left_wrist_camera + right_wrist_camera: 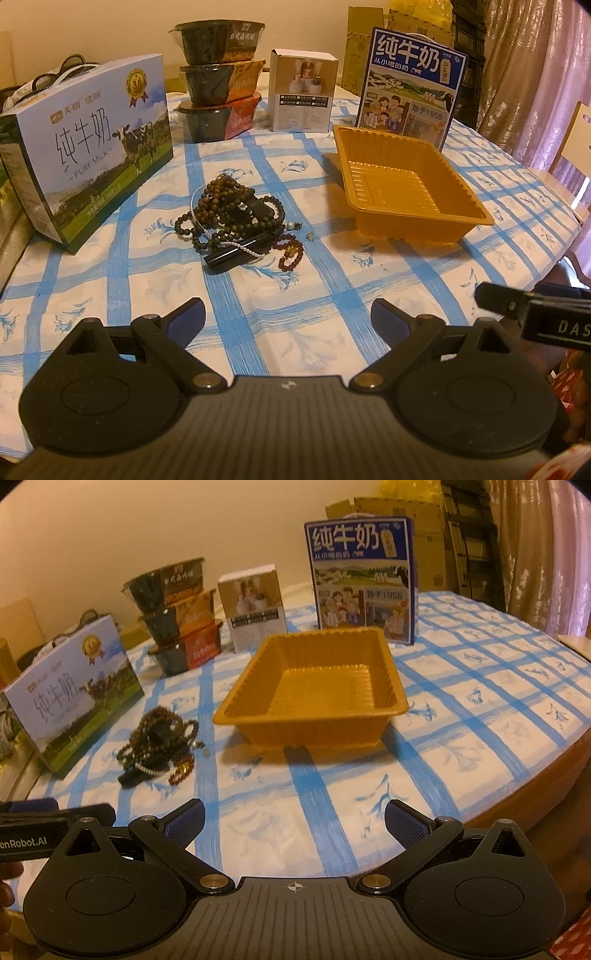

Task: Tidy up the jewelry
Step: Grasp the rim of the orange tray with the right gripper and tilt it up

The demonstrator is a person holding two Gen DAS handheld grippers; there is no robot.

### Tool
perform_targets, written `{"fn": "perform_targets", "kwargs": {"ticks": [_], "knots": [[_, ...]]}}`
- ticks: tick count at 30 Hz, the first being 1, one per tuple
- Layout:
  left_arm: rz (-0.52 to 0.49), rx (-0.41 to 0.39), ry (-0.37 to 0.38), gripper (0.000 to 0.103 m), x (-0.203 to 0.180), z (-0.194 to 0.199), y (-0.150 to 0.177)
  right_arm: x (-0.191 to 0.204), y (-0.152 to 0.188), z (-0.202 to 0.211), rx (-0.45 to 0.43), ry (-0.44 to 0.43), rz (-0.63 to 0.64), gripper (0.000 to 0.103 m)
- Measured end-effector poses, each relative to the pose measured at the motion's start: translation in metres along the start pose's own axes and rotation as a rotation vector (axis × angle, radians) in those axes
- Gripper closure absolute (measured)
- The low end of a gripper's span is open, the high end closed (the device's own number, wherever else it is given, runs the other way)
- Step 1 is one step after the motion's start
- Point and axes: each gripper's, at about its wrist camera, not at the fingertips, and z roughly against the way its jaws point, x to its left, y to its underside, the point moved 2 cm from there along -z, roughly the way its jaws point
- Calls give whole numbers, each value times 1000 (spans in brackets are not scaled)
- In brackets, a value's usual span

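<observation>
On your tabletop (369,280), w/ its blue-check floral cloth, the biggest things are two milk cartons: a pale one (92,147) at far left and a blue one (410,85) standing upright behind the orange tray (406,192). That tray is ribbed plastic, rectangular, nothing in it, approx. centre-right. Three stacked black bowls (218,81) and a small white box (303,90) sit along the back.

Between the pale carton and the tray lies the jewelry pile (232,210): tangled strands of dark brown-green beads heaped over a glossy black tube (236,253), a thin white pearl strand draped across it, a small reddish-amber bracelet (291,253) touching the pile's right edge, plus a tiny stud-like bit (310,236) just beside, apart from the tray.

Your left gripper (288,317) hangs above the cloth near the pile, jaws wide apart, holding nothing. Right gripper (295,819) same: spread, empty, facing the tray.
</observation>
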Motion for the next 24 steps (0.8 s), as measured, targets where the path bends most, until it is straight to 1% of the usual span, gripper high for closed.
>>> {"fn": "perform_targets", "kwargs": {"ticks": [4,6,9,11,13,16,18,19,22,24], "knots": [[4,-4,1,8,3,-10,0,-9,0,-3,-75,-15,-26,0],[1,-10,-3,8,3,-16,1,-17,-3,-11,-81,-23,-51,0],[-7,-29,-21,8,4,-26,1,-26,-6,-19,-125,20,-45,0],[-10,-31,-24,8,4,-33,0,-33,-8,-27,-145,26,-40,0],[-6,-26,-20,8,6,-43,-4,-42,-10,-34,-185,41,-66,0],[-15,-23,-22,8,5,-55,-8,-56,-12,-46,-208,65,-110,0],[-23,-25,-19,8,2,-64,-12,-64,-12,-54,-231,84,-131,11],[-28,-25,-17,8,1,-68,-13,-67,-13,-59,-237,96,-139,20],[-47,-30,-16,8,-5,-80,-19,-77,-15,-73,-256,115,-185,23],[-58,-35,-15,8,-9,-86,-23,-82,-17,-78,-295,124,-227,29]]}}
